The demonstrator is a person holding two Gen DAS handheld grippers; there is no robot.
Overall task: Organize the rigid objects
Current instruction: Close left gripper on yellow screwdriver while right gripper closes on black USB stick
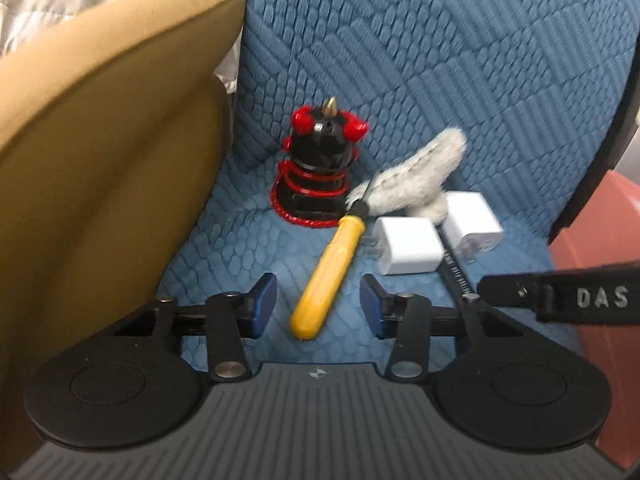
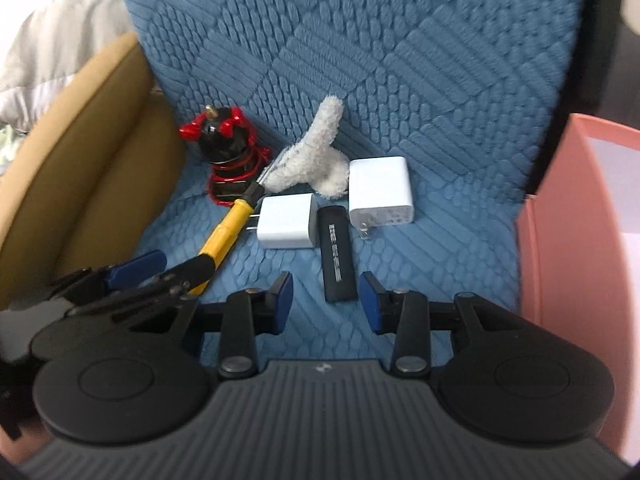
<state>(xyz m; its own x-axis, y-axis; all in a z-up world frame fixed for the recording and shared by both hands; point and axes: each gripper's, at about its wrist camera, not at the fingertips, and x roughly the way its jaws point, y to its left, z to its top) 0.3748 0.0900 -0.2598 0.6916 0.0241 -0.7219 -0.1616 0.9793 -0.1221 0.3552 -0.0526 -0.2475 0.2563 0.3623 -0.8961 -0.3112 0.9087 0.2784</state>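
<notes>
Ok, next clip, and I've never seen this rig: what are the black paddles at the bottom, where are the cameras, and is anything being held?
No robot here: a person holds a two-finger gripper in each hand, each with a fisheye camera looking along its blue-padded fingers. The left gripper is open with the yellow-handled brush lying between its fingers, not clamped. The right gripper is open by the black lighter-like stick. On the blue quilted cushion also lie two white chargers and a black-and-red figurine. A pink box stands on the right. Nothing is held.
</notes>
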